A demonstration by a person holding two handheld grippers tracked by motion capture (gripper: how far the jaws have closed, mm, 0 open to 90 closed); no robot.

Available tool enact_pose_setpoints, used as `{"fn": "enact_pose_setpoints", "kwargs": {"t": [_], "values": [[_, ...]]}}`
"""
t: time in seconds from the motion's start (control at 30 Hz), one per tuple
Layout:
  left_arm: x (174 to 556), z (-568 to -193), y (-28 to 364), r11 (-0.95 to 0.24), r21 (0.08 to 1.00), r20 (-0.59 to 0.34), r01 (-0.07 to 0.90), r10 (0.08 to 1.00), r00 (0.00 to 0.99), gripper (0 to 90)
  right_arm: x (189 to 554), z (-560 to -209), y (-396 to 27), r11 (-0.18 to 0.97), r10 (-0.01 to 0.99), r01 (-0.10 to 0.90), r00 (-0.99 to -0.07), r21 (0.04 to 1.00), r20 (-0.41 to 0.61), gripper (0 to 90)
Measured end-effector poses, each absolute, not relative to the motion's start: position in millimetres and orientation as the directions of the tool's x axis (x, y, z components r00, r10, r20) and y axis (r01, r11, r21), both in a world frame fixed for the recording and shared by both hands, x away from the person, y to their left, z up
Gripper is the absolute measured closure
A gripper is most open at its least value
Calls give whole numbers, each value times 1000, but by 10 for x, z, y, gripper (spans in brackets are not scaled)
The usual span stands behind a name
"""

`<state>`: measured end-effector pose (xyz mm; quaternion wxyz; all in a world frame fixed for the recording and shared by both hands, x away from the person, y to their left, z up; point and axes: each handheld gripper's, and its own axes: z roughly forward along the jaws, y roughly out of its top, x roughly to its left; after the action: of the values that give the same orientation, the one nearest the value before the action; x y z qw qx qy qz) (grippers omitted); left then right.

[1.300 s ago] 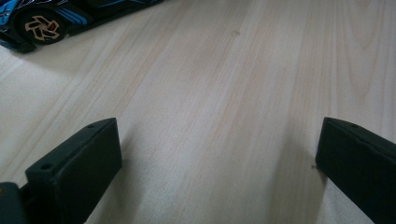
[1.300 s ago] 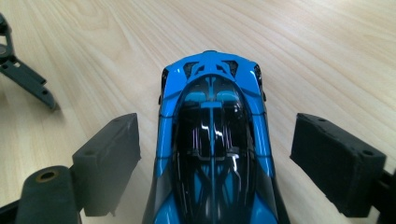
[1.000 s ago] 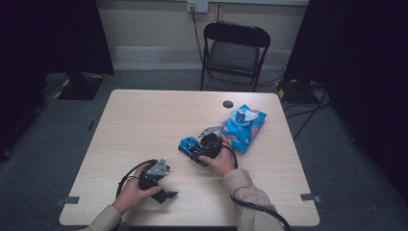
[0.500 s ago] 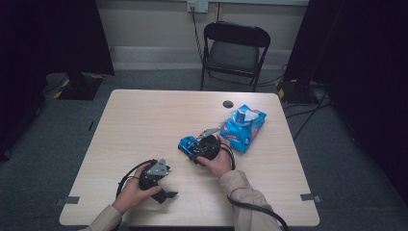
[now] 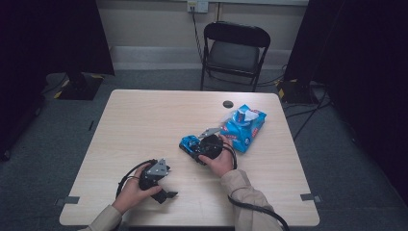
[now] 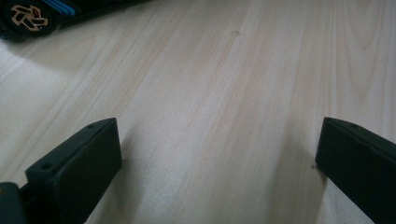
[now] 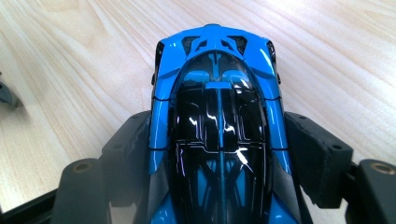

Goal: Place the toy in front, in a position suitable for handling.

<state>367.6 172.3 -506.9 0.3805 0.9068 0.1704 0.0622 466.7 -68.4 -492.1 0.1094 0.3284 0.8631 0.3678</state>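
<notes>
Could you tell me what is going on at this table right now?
A person sits at a wooden table with a gripper in each hand. The right gripper has a blue and black toy car between its fingers, and its jaws have just been closing on the car's sides. A blue snack bag lies just beyond it. The left gripper rests near the table's front edge, jaws wide open with nothing between them.

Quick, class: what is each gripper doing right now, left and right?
Left gripper: open, nothing between its jaws.
Right gripper: jaws just closing, pressed on the blue toy car.
</notes>
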Motion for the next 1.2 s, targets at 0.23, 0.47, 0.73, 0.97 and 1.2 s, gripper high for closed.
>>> {"fn": "enact_pose_setpoints", "kwargs": {"t": [0.23,0.47,0.73,0.97,1.2], "values": [[3674,-5070,1721,-649,713,-20,265,359,933,0,4647,-4864,-716,514,642,485,-764,708,58,281],[3673,-5069,1722,-651,711,-20,265,359,933,0,4516,-4750,-800,516,625,459,-779,723,49,280],[3675,-5069,1723,-652,711,-18,263,357,934,0,4214,-4803,-882,554,597,444,-802,704,35,280],[3675,-5069,1722,-652,711,-17,262,357,934,0,4041,-4912,-884,567,579,433,-814,701,34,280],[3674,-5069,1722,-652,711,-17,263,358,934,0,3996,-4950,-917,561,577,433,-816,705,42,279]]}}
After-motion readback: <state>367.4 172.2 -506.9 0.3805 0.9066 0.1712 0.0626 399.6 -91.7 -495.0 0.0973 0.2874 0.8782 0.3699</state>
